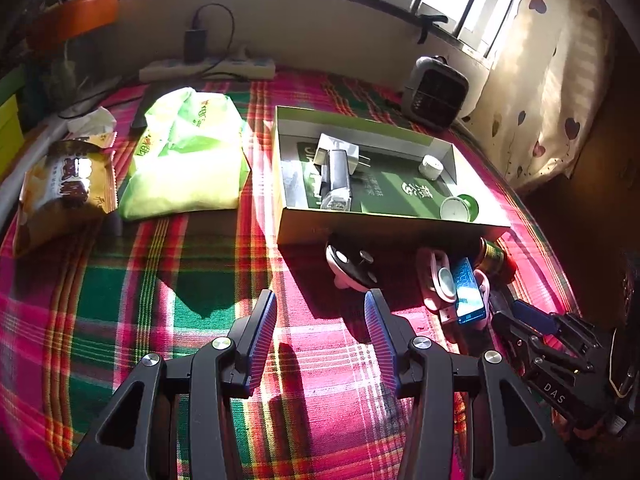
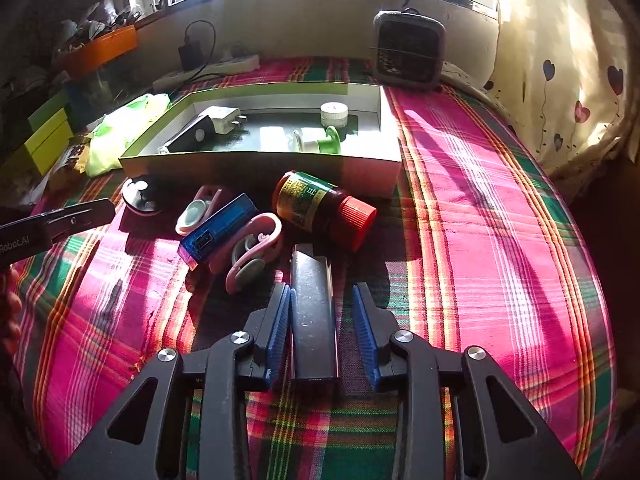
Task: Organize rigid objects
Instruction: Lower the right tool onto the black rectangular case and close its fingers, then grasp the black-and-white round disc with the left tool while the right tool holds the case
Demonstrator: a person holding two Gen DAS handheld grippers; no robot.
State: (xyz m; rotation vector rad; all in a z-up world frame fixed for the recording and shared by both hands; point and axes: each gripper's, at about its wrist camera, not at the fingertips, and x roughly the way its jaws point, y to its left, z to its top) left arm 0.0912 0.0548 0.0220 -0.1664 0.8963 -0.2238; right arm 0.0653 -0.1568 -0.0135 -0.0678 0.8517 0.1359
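The box (image 1: pixel 384 226) wall hides most of the brown bottle (image 1: pixel 494 258).

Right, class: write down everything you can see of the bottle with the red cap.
The bottle with the red cap is small and dark brown, looks like plastic, and has a ribbed red screw cap, closed. A yellow and green printed label wraps its body. It lies on its side on the plaid cloth, cap pointing toward the camera and right, just in front of the open box. No hand-held gripper touches it.

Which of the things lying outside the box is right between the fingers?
The dark flat bar. It lies between the open right hand-held gripper. The red-capped bottle and blue gadget lie farther ahead.
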